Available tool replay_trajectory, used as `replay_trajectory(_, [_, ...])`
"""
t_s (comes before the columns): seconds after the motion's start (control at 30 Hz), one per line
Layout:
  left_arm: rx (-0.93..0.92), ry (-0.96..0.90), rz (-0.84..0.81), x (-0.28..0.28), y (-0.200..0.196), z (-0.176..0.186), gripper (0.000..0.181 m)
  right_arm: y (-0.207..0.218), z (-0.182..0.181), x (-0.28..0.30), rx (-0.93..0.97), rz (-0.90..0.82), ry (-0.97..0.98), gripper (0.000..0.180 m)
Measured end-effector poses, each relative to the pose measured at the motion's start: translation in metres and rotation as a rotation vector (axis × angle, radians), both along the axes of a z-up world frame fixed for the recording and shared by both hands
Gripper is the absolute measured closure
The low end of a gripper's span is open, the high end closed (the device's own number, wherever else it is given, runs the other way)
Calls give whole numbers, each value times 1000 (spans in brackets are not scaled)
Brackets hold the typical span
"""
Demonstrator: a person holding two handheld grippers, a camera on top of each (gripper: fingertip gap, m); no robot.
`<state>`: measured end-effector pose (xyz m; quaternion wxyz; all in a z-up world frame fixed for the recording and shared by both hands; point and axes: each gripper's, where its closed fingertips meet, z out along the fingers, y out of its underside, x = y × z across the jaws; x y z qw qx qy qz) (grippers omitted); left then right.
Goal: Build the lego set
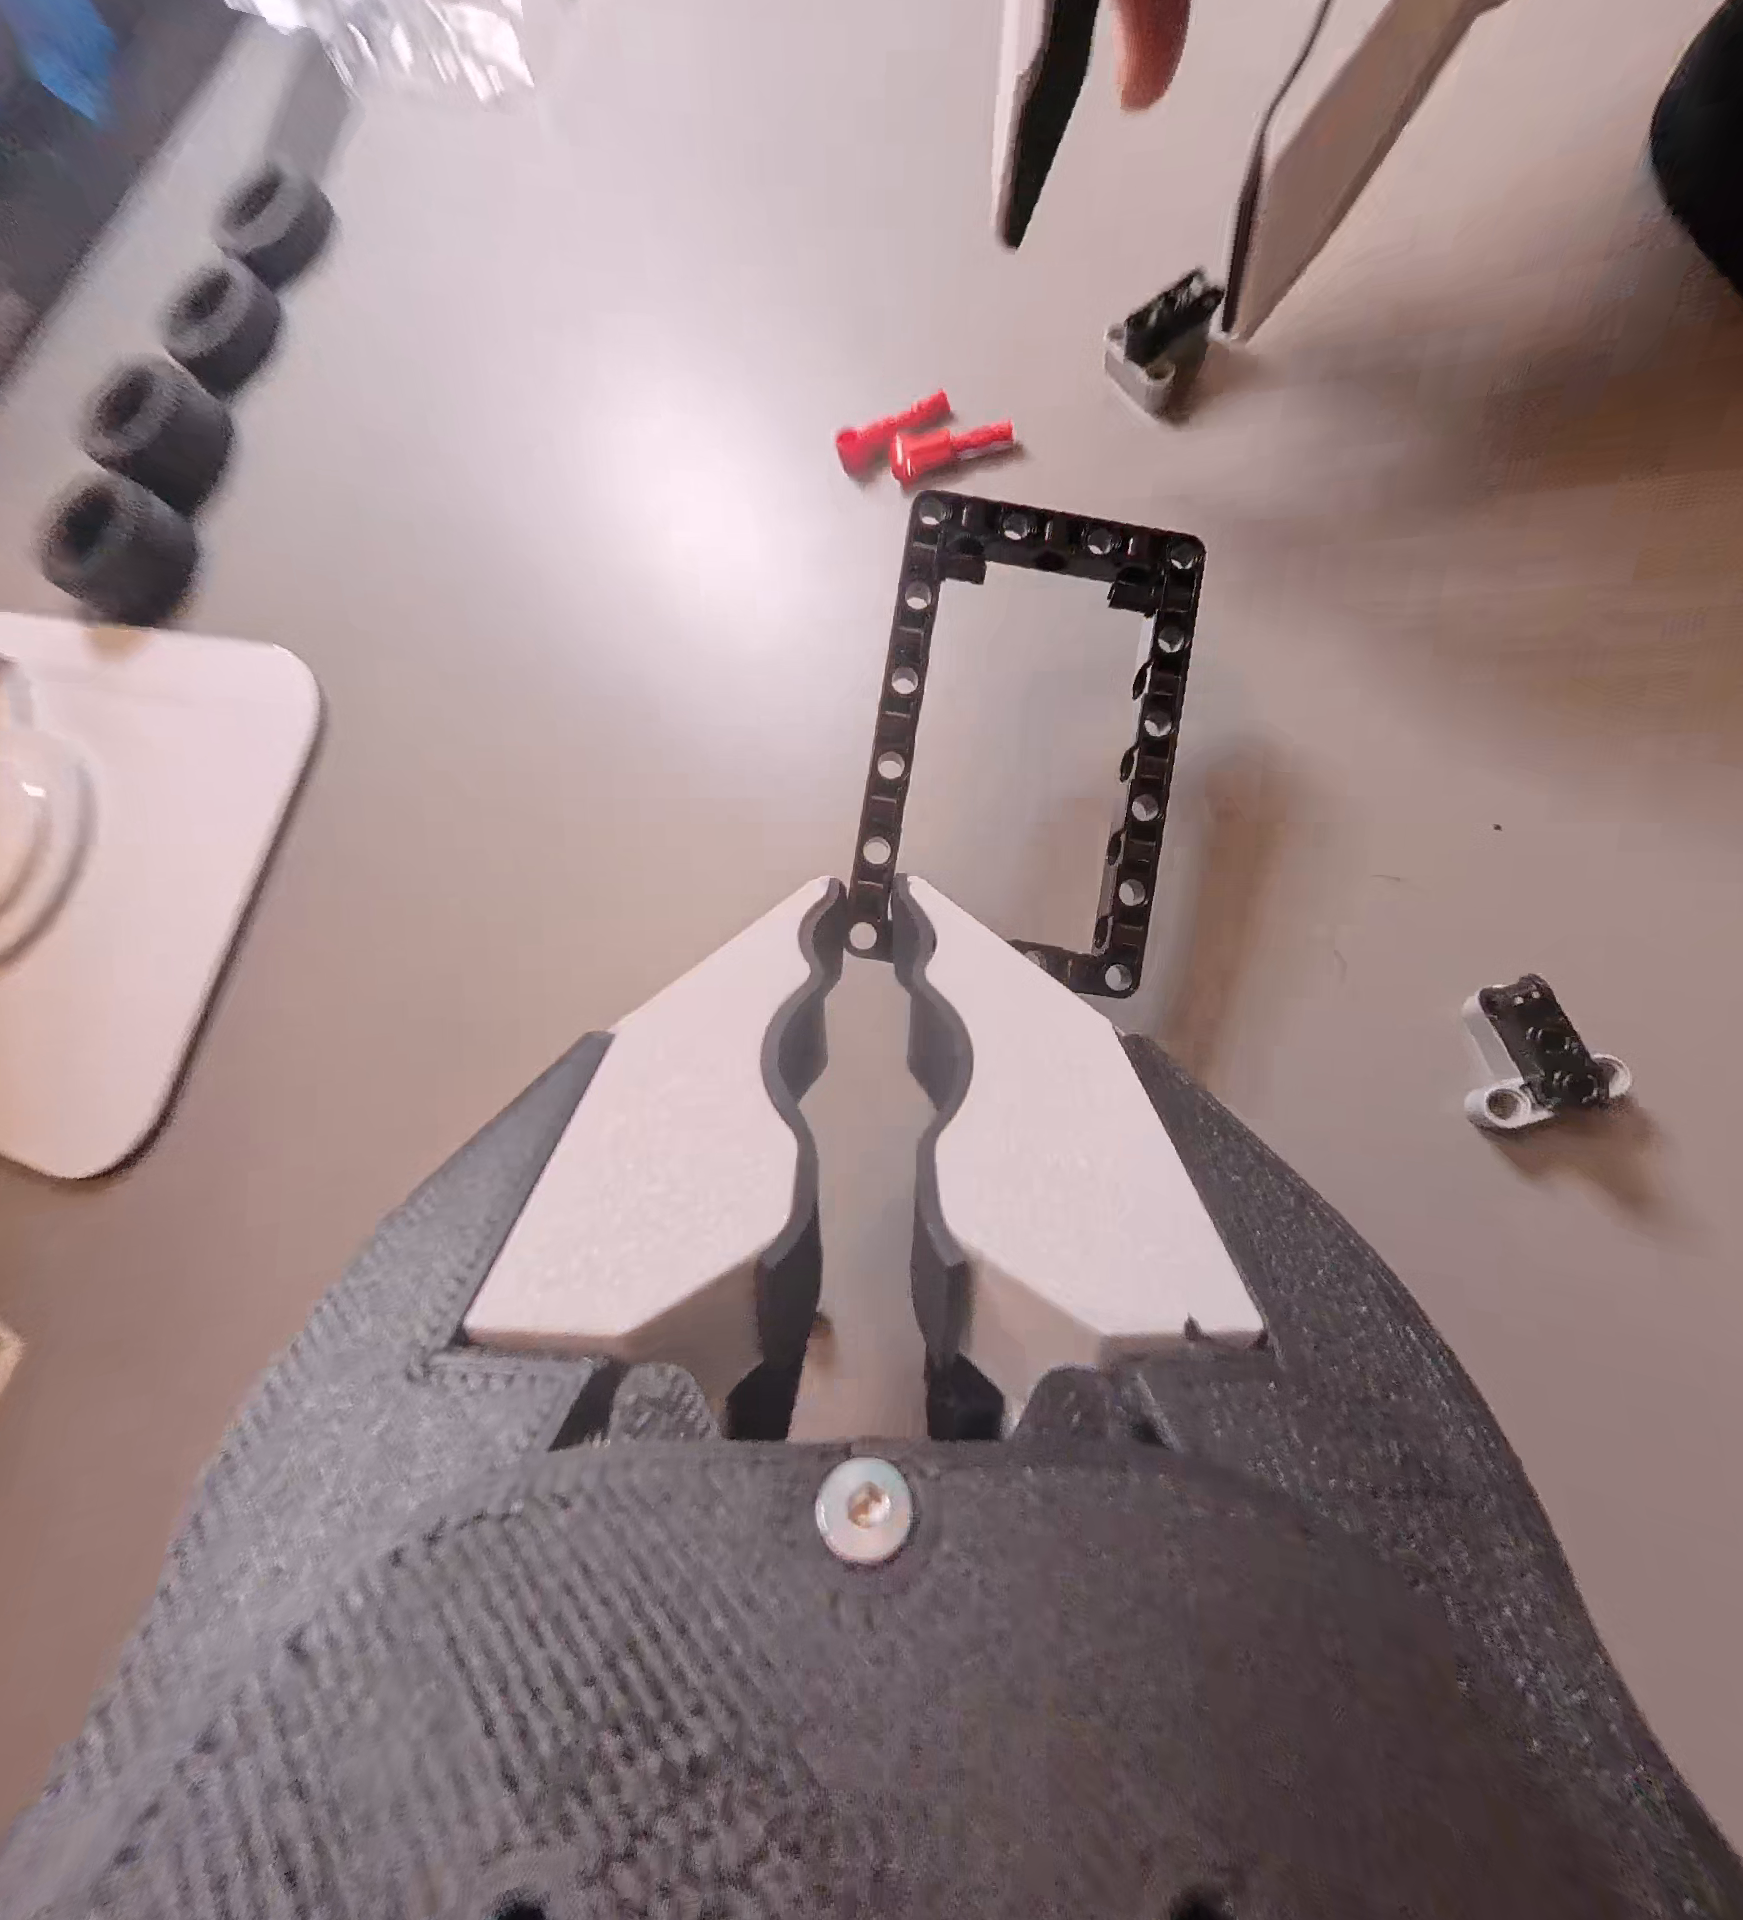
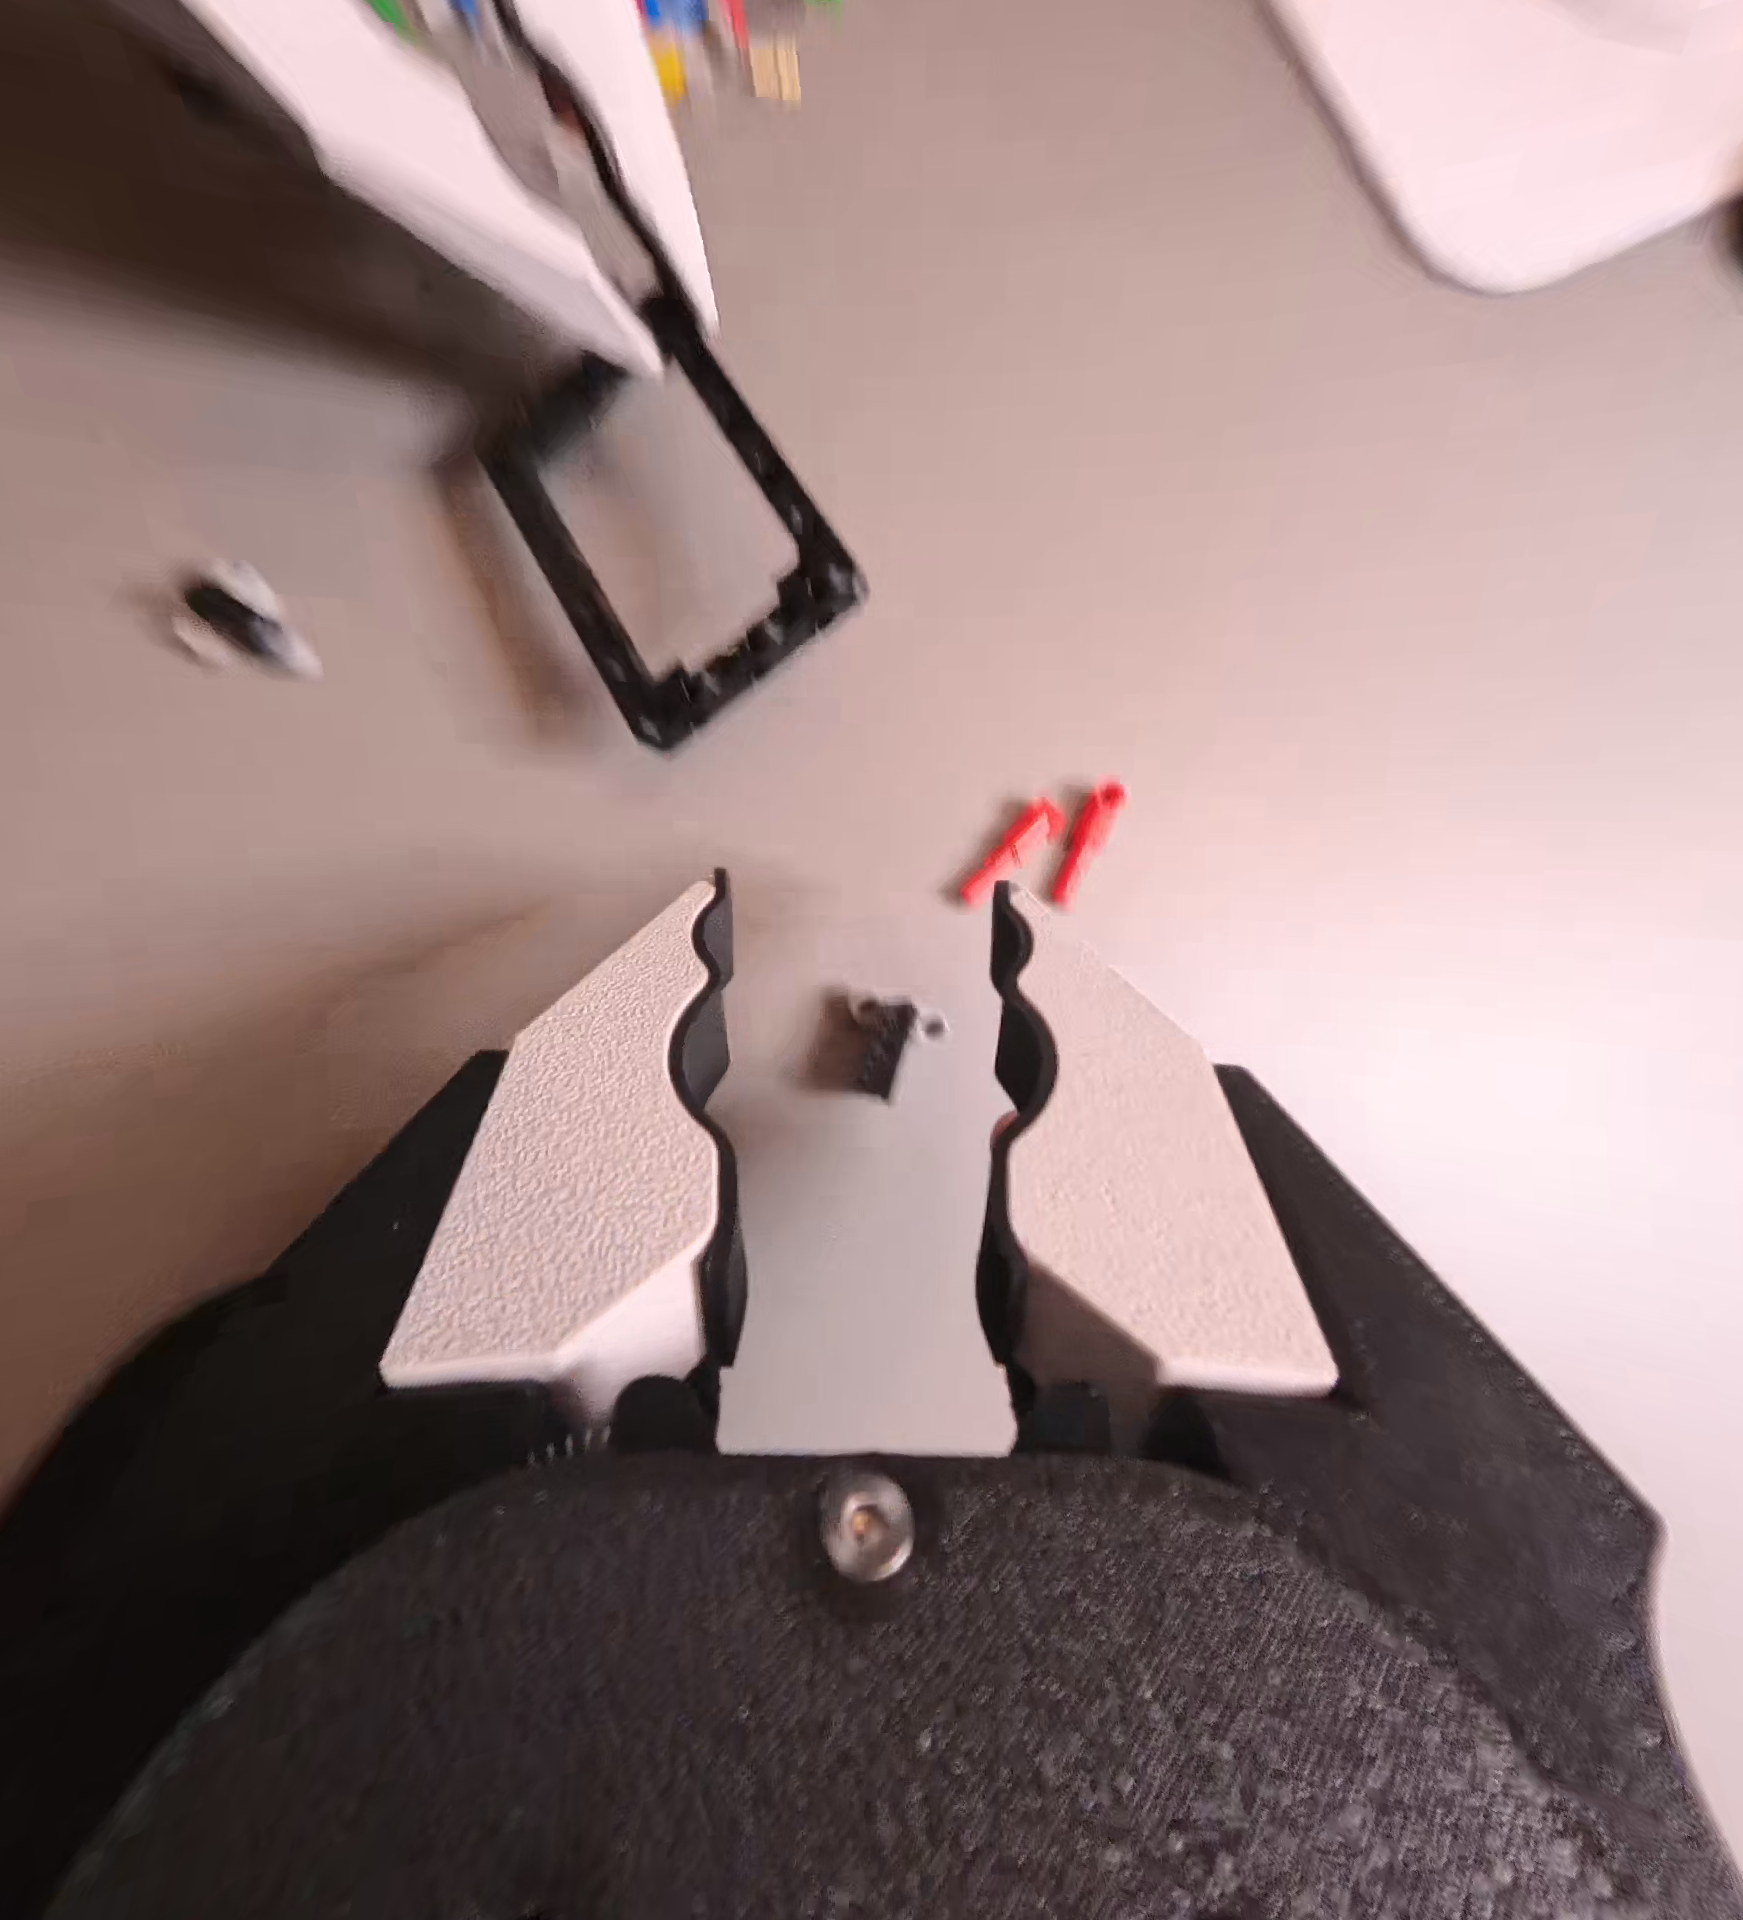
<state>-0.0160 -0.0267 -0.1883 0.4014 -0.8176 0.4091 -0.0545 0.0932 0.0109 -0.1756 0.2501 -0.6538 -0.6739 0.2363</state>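
Black lego frame [image 1: 1038, 727] pinched at its near corner by the left gripper [image 1: 869, 914].
Right gripper [image 2: 856, 894], spread wide, hovers over a small black-and-grey piece [image 2: 872, 1044]; red pins [image 2: 1043, 842] lie right of centre.

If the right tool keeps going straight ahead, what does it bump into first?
Probably the small black-and-grey piece lying between the open fingers of the right tool. Beyond it is bare table; the red pins sit slightly right. Blur makes depth uncertain.
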Motion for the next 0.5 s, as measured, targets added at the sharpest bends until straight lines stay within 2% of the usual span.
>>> replay_trajectory(0.13, [223, 74, 10, -4, -3, 20, 173, -29, 18, -40, -283, -18, 234, 134])
replay_trajectory(0.17, [277, 106, 1, -3, -5, 25, 173, -31, 15, -48, -307, -15, 257, 140])
replay_trajectory(0.23, [374, 146, -7, -1, -9, 37, 173, -36, 14, -60, -309, 31, 301, 166])
replay_trajectory(0.27, [403, 146, -5, -2, -11, 41, 173, -34, 15, -62, -267, 62, 328, 168])
replay_trajectory(0.33, [381, 18, -7, -1, -19, 48, 165, -40, 24, -62, -166, 206, 419, 173])
replay_trajectory(0.37, [333, -87, -8, 0, -23, 50, 154, -45, 32, -62, -152, 255, 483, 174])
replay_trajectory(0.47, [95, -401, -69, 11, -38, 49, 152, -51, 42, -61, -139, 311, 561, 174])
replay_trajectory(0.5, [73, -458, -82, 14, -39, 51, 152, -54, 40, -60, -135, 332, 561, 174])
